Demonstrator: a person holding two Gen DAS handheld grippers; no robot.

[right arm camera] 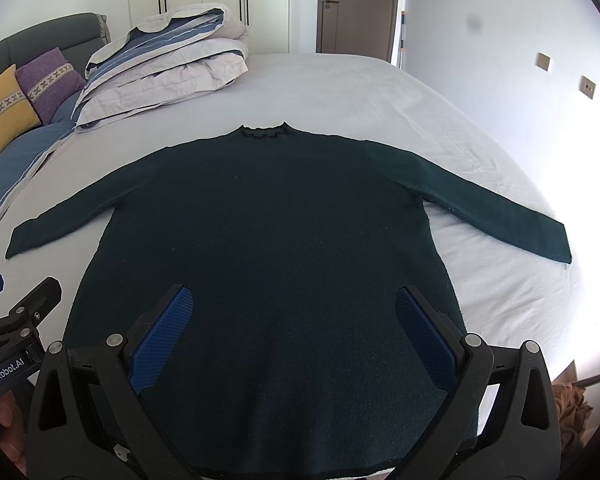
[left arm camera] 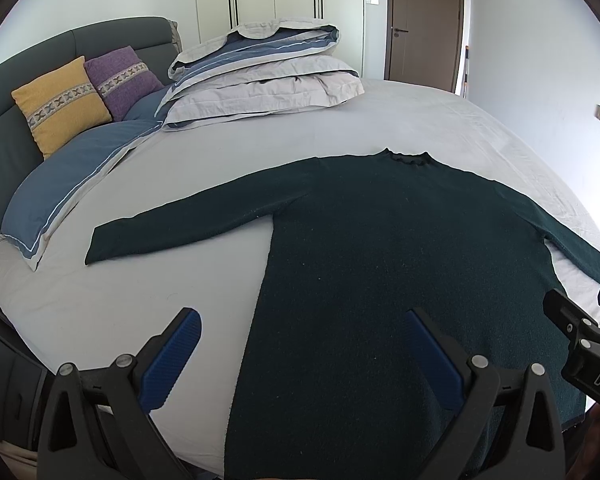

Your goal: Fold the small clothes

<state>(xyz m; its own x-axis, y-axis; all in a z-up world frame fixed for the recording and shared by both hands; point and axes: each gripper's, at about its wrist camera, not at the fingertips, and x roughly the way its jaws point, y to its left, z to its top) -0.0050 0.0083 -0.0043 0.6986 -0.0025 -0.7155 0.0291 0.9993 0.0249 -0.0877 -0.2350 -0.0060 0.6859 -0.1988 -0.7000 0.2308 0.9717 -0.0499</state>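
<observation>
A dark green long-sleeved sweater (left arm camera: pixel 380 240) lies flat on the bed, collar away from me, both sleeves spread out; it also shows in the right wrist view (right arm camera: pixel 276 232). My left gripper (left arm camera: pixel 304 320) is open and empty above the sweater's lower left edge, one finger over the sheet, one over the sweater. My right gripper (right arm camera: pixel 294 296) is open and empty above the sweater's lower middle. The right gripper also shows at the right edge of the left wrist view (left arm camera: pixel 580 308), and the left gripper at the left edge of the right wrist view (right arm camera: pixel 20 288).
The bed has a pale grey sheet (right arm camera: pixel 380 92). A folded duvet (left arm camera: pixel 260 72) sits at the head, beside a yellow cushion (left arm camera: pixel 60 108) and a purple cushion (left arm camera: pixel 124 80). A blue pillow (left arm camera: pixel 68 176) lies at the left. A brown door (left arm camera: pixel 424 20) and wardrobes stand behind.
</observation>
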